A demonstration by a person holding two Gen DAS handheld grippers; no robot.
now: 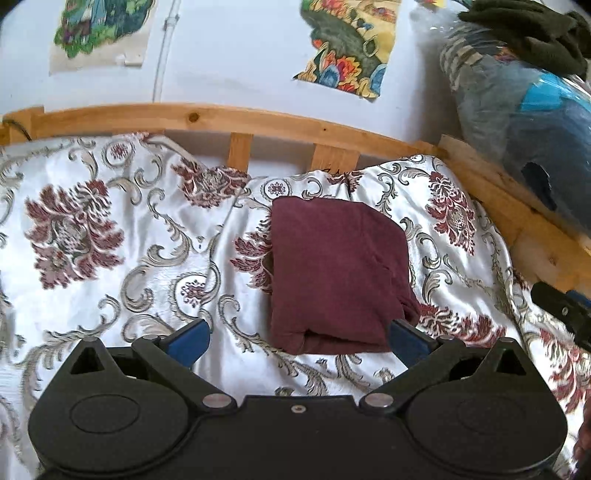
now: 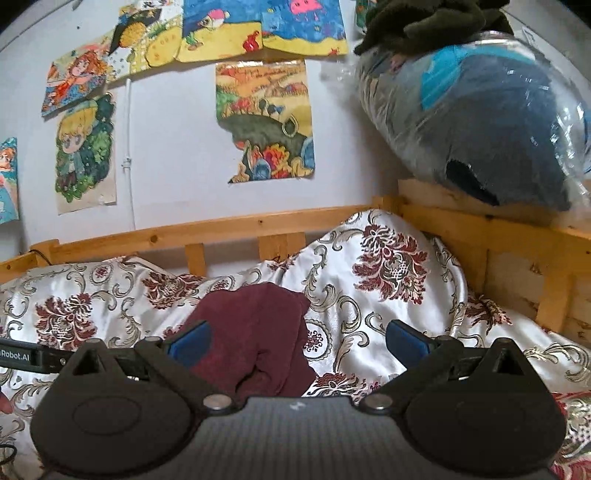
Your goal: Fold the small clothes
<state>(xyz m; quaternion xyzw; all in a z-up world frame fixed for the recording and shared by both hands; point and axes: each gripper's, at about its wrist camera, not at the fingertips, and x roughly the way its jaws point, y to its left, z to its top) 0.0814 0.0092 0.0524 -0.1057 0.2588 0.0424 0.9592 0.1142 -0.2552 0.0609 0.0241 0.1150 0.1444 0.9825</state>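
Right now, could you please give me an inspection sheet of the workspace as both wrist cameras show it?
Surface: floral satin bedspread, rumpled, bunched high toward the far right corner.
Job's things: maroon garment lying folded into a compact block on the bedspread.
Clutter: clear plastic bag of clothes on the wooden ledge, a dark green knit item on top.
Grippers: left claw open, holding nothing, just short of the garment's near edge; right claw open, holding nothing.
Cables: thin dark cord at the far left end of the bed rail.
Surroundings: wooden bed frame, white wall with coloured drawings.
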